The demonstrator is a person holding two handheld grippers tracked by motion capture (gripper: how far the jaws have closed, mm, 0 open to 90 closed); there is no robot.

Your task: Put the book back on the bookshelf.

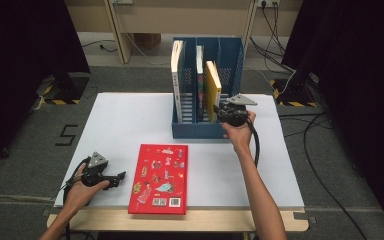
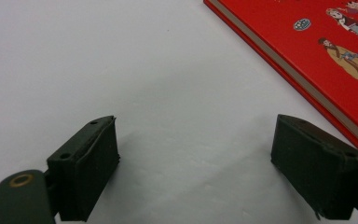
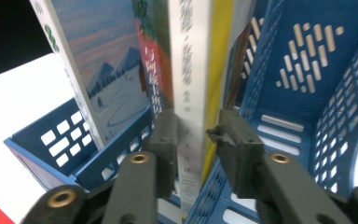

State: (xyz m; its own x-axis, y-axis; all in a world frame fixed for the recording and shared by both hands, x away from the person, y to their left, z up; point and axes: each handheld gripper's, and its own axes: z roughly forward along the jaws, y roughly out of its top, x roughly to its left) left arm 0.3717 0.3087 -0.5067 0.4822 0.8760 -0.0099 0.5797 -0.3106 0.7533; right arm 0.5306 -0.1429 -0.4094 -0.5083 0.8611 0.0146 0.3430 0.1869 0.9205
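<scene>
White book [image 3: 93, 79] flanks gripped yellow book [image 3: 193, 93]

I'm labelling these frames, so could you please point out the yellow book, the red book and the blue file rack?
yellow book [image 1: 213, 87], high view, cover.
red book [image 1: 160, 175], high view, cover.
blue file rack [image 1: 200, 131], high view, front wall.

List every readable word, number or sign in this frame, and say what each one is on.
"5": black tape figure on the floor, left of the table.
Yellow book, held in the right gripper: Chinese characters down its spine, too blurred to read.
Green-lettered book beside it: cover characters, blurred.
Red book lying flat: barcode and square code on its cover, too small to read.
</scene>
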